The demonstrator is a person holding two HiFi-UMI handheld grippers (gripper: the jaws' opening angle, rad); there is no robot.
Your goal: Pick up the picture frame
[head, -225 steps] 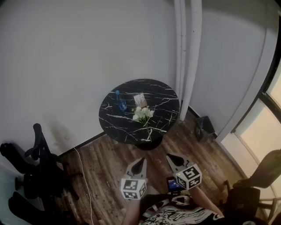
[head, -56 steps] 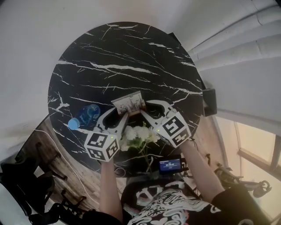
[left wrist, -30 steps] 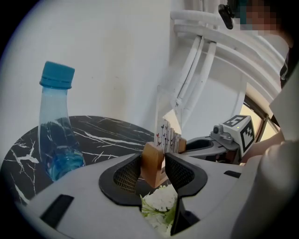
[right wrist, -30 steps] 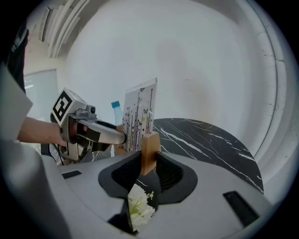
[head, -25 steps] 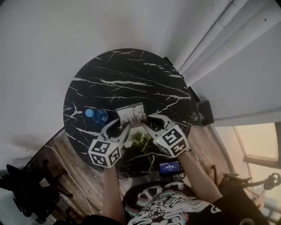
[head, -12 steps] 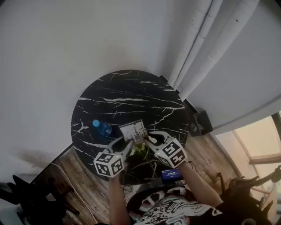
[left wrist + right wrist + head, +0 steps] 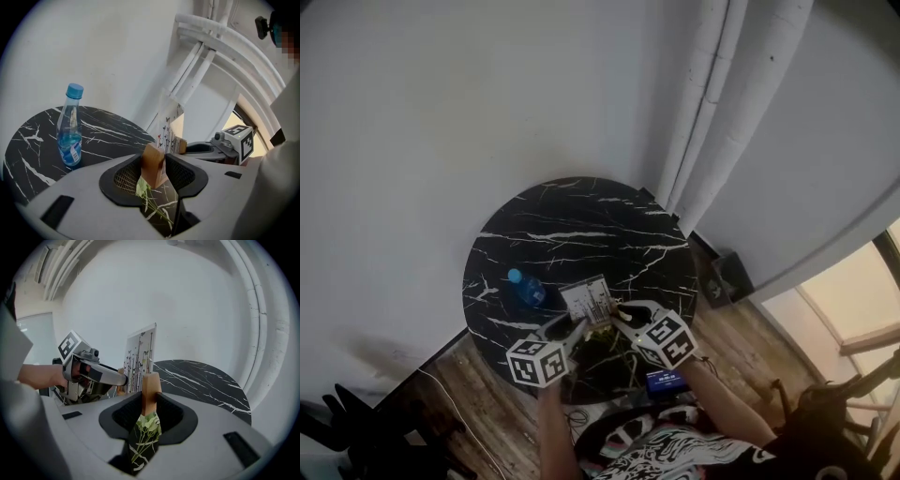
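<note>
Head view: a round black marble table [image 7: 572,220] stands against a white wall, centre of frame, on a wood-plank floor [image 7: 750,323]. White pipes [image 7: 712,112] run up the wall at upper right.

Task item: the picture frame [image 7: 589,300] sits just below frame centre, over the near part of the table, upright and held between the two grippers.

Left gripper [image 7: 575,325]: jaws pinched on one wooden lower corner of the picture frame, confirmed in the left gripper view, where the wood block [image 7: 153,165] fills the gap between the pads.

Right gripper [image 7: 617,317]: jaws pinched on the opposite wooden corner [image 7: 150,389]. In the right gripper view the printed face of the frame rises above the jaws, with the left gripper behind it at centre left.

White flowers with green stems [image 7: 146,430] lie on the table directly beneath both sets of jaws, below the frame's corners.

A blue-capped plastic bottle [image 7: 525,290] stands upright on the table, left of the frame and apart from it.
</note>
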